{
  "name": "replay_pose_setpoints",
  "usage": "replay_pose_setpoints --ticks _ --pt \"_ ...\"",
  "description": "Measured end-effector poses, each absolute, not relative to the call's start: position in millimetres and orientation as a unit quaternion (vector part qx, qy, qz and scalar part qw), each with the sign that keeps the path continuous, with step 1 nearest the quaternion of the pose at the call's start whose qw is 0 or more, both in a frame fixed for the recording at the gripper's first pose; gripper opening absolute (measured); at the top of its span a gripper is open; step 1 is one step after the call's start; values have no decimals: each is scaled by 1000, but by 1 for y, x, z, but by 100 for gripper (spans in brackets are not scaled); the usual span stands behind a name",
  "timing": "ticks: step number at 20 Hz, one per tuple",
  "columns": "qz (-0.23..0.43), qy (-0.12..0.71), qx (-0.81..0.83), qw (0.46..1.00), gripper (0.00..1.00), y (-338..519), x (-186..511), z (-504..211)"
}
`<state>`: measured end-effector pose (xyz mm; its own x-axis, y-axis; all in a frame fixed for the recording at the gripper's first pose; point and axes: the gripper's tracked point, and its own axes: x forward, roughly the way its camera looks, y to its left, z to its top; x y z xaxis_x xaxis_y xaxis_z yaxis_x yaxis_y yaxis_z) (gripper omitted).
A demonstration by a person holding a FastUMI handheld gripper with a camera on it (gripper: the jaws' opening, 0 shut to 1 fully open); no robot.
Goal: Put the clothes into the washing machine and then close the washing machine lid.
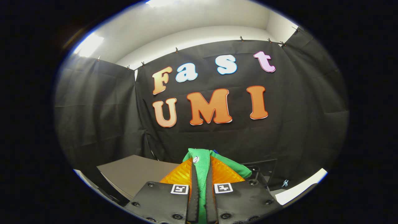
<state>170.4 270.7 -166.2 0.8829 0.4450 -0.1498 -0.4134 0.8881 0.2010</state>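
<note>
Green cloth point(202, 174) is pinched in my gripper point(201, 199), both fingers pressed on it; the garment sticks up past the fingertips with a small white button showing. Beyond the gripper lies a flat grey lid point(133, 174), then the black cloth wall point(99, 118).

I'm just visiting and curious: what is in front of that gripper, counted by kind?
Green garment, pinched between the gripper fingers: 1
Snap button on the garment: 1
Grey panel, beyond the fingers and to one side: 1
Total: 3
</note>
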Motion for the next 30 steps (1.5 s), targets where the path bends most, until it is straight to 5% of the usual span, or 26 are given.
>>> replay_pose_setpoints --ticks 15,30 --pt "198 305 71 929 17 278 242 -413" --pt "125 500 82 853 17 280 187 -593"
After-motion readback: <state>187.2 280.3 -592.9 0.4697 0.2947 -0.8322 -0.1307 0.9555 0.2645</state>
